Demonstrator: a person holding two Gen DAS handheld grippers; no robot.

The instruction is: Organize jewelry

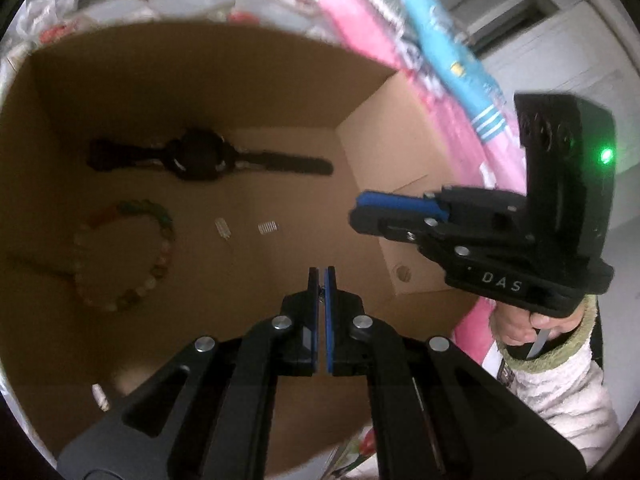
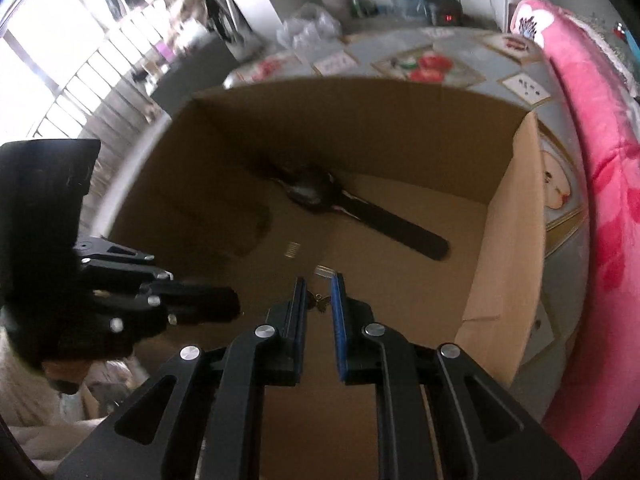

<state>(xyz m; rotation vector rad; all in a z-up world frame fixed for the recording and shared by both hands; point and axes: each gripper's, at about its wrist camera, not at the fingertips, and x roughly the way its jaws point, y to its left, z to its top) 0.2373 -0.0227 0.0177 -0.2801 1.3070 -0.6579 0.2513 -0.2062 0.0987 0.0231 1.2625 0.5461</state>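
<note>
1. Brown cardboard fills both my views: an open cardboard box [image 1: 248, 92] sits on the counter [image 2: 460, 52], which wears a patterned cloth.
2. On the box floor I see a black watch [image 1: 200, 156] laid flat near the far wall, a beaded bracelet [image 1: 132, 256] in a loop nearer me on the left, and two tiny pale clips [image 1: 268, 227] between them.
3. My left claw [image 1: 321, 276] hangs over the box floor, pads nearly together, with something very small and dark pinched in the thin gap; I cannot tell what it is.
4. The watch and bracelet lie ahead and to the left of that claw, well apart from it; the clips are nearer, just beyond its tips.
5. My right claw [image 2: 320, 292] is clamped on a small winged pendant [image 2: 321, 303], which hangs between its pads above the box floor.
6. From the left view the right claw [image 1: 360, 212] reaches in over the box's right wall, a hand [image 1: 532, 324] in a fuzzy sleeve gripping its handle.
7. A pink blanket [image 2: 592, 200] lies beside the box.
</note>
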